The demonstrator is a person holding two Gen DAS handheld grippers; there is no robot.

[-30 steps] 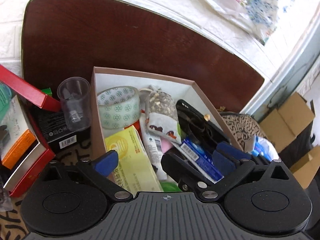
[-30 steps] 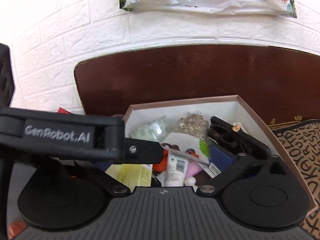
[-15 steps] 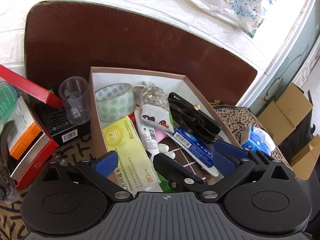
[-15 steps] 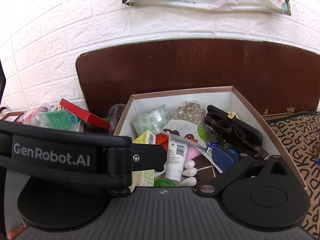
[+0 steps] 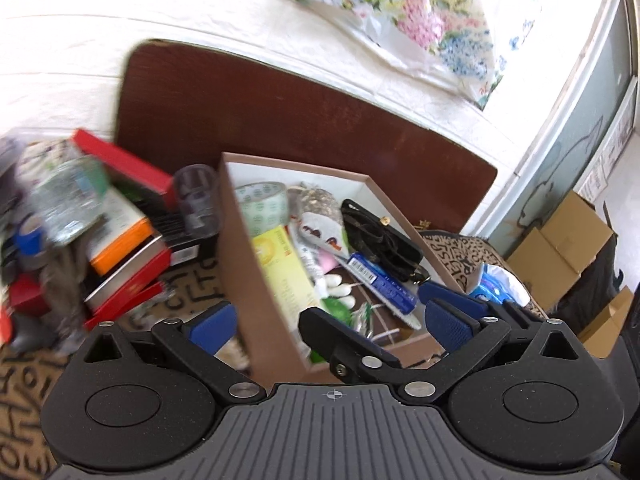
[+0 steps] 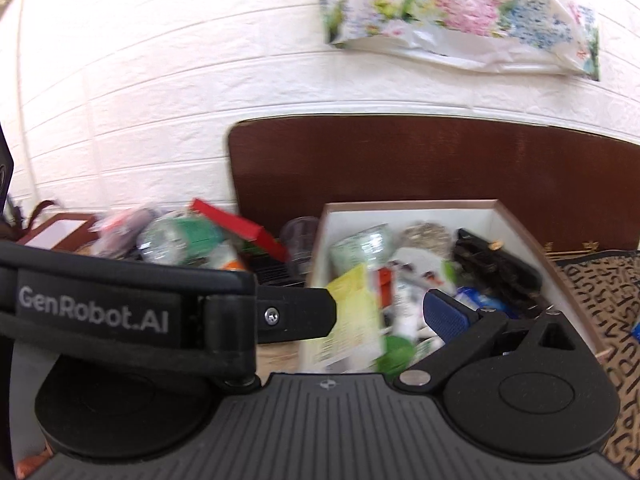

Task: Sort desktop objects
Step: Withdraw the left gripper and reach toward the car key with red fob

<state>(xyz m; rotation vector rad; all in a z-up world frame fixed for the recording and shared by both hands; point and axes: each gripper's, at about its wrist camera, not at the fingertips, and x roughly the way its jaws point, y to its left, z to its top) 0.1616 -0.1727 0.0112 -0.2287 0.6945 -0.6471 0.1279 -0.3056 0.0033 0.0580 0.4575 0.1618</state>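
An open brown box (image 5: 256, 280) with a white inside (image 6: 516, 236) holds a tape roll (image 5: 262, 204), a yellow carton (image 5: 280, 268), a blue tube (image 5: 380, 280), a black strap (image 5: 380, 232) and a patterned pouch (image 5: 320, 216). My left gripper (image 5: 326, 320) is open and empty, above the box's near end. My right gripper (image 6: 384, 316) is open and empty, also over the box's near end; the left gripper's body (image 6: 120, 312) hides its left finger.
Left of the box lie a red case (image 5: 128, 276), a clear cup (image 5: 196, 200), a plastic bottle (image 5: 68, 204) and a black packet. A patterned mat (image 6: 600, 280) covers the table. A dark wooden board (image 5: 280, 120) stands behind. Cardboard boxes (image 5: 560, 248) are at right.
Both grippers have pulled back and up from the box, so more of the table's left clutter and the wall shows. Both stay open and empty. The view is blurred by motion.
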